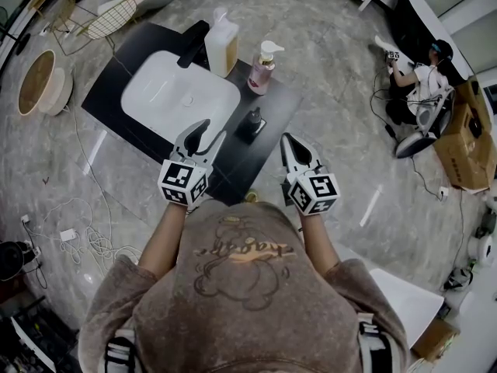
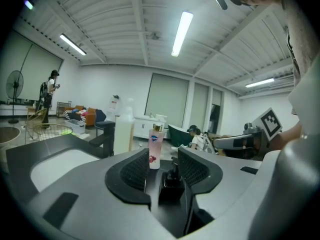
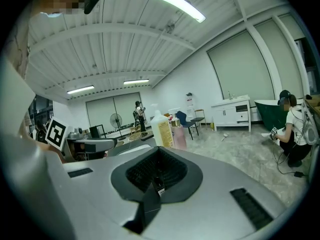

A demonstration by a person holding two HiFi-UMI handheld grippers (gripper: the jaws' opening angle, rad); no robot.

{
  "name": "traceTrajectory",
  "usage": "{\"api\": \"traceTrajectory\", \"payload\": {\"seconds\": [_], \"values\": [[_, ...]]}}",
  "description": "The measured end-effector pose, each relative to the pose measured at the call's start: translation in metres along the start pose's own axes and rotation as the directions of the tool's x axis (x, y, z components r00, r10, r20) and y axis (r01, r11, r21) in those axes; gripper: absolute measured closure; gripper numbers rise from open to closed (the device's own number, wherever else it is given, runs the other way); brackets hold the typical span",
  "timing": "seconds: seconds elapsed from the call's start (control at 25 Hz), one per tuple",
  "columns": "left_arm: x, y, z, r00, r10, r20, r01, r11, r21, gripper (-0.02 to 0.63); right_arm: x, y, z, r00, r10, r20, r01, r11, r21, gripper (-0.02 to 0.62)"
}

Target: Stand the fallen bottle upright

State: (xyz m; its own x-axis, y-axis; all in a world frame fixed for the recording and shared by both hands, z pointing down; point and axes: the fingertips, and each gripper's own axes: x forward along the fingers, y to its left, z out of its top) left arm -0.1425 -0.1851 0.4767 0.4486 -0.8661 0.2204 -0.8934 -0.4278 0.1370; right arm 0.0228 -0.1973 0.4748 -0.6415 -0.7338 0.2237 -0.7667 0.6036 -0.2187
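Observation:
A small black pump bottle point(image 1: 251, 124) stands upright on the black counter point(image 1: 273, 107), right of the white sink point(image 1: 167, 92). My left gripper point(image 1: 213, 129) is open just short of the bottle, over the counter's near side. In the left gripper view the black bottle point(image 2: 172, 180) shows low in the gap of the left gripper point(image 2: 162, 159), and the pads do not press on it. My right gripper point(image 1: 288, 141) hangs shut and empty off the counter's near right corner. In its own view the right gripper point(image 3: 159, 156) has its pads together.
A pink pump bottle point(image 1: 262, 67) and a larger yellow-filled pump bottle point(image 1: 221, 45) stand behind the black one, next to the black faucet point(image 1: 192, 45). A person point(image 1: 423, 80) sits on the floor at far right by a cardboard box point(image 1: 466, 142). Cables point(image 1: 85, 235) lie at left.

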Motion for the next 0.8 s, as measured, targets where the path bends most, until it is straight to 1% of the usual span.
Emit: {"api": "traceTrajectory", "payload": {"seconds": [0.12, 0.2, 0.32, 0.4, 0.56, 0.8], "values": [[-0.002, 0.004, -0.002, 1.000, 0.019, 0.001, -0.019, 1.000, 0.000, 0.478, -0.002, 0.002, 0.000, 1.000, 0.003, -0.002, -0.003, 1.000, -0.006, 0.595], [-0.002, 0.007, -0.005, 1.000, 0.029, -0.003, -0.029, 1.000, 0.006, 0.516, -0.002, 0.004, -0.001, 1.000, 0.005, -0.003, -0.005, 1.000, -0.010, 0.595], [-0.003, 0.009, -0.011, 0.999, 0.044, -0.011, -0.043, 0.999, 0.025, 0.559, -0.001, 0.006, -0.005, 1.000, 0.007, -0.007, -0.007, 1.000, -0.015, 0.595], [-0.004, 0.011, -0.014, 0.998, 0.054, -0.012, -0.054, 0.998, 0.018, 0.585, -0.001, 0.007, -0.006, 1.000, 0.006, -0.006, -0.006, 1.000, -0.017, 0.595], [-0.005, 0.013, -0.014, 0.999, 0.052, -0.015, -0.052, 0.998, -0.019, 0.588, -0.002, 0.008, -0.005, 1.000, 0.003, -0.001, -0.003, 1.000, -0.021, 0.595], [-0.006, 0.012, -0.012, 0.998, 0.054, -0.009, -0.055, 0.997, -0.047, 0.588, -0.005, 0.009, -0.004, 1.000, -0.002, 0.010, 0.002, 0.999, -0.033, 0.595]]}}
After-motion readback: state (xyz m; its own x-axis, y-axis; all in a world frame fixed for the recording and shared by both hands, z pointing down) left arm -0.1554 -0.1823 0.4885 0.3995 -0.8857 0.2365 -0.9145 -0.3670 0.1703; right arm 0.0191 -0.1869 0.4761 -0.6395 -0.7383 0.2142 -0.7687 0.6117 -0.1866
